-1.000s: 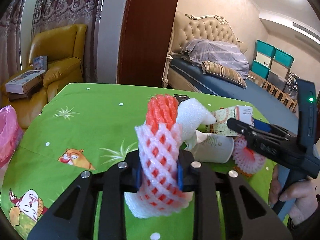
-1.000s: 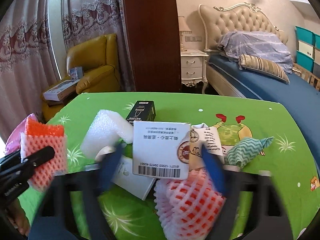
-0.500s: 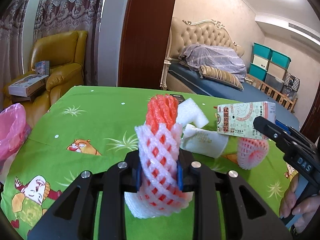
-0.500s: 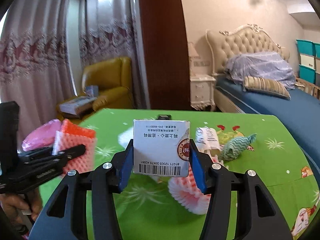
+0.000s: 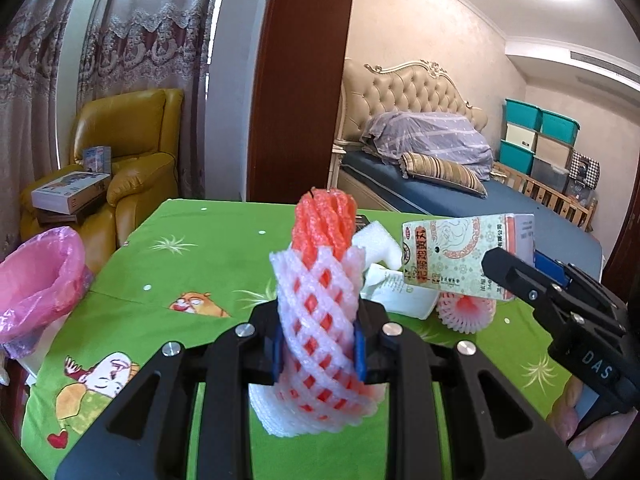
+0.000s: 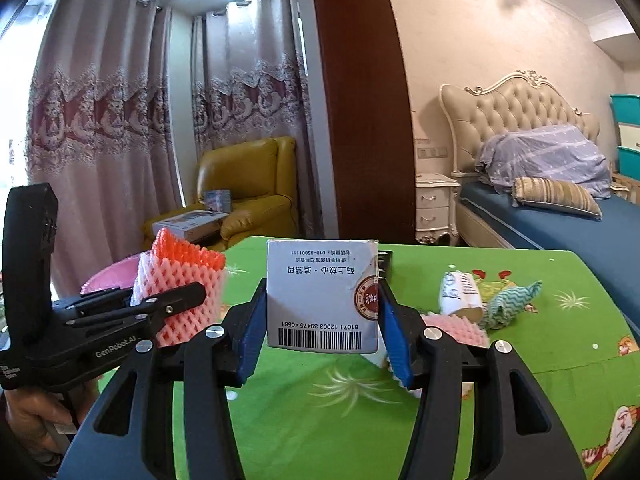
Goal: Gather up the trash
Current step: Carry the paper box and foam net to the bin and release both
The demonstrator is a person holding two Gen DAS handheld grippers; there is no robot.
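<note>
My left gripper (image 5: 319,354) is shut on a roll of orange and white foam fruit net (image 5: 320,320), held above the green table; the net also shows in the right wrist view (image 6: 180,288). My right gripper (image 6: 324,340) is shut on a white medicine box (image 6: 323,300) with a barcode, lifted above the table; the box also shows in the left wrist view (image 5: 464,256). A pink bag-lined bin (image 5: 36,284) stands off the table's left edge. On the table lie a paper cup (image 6: 458,294), a teal cloth (image 6: 510,304), another foam net (image 5: 466,312) and white foam (image 5: 376,242).
The table has a green cartoon cloth (image 5: 168,280). A yellow armchair (image 5: 132,164) with boxes stands behind the bin. A dark wooden pillar (image 6: 360,120) and a bed (image 6: 560,216) lie beyond the table. A small black box (image 6: 385,260) sits at the far edge.
My right gripper closed on the medicine box and lifted it off the table, rising and swinging left. My left gripper rose a little with the foam net.
</note>
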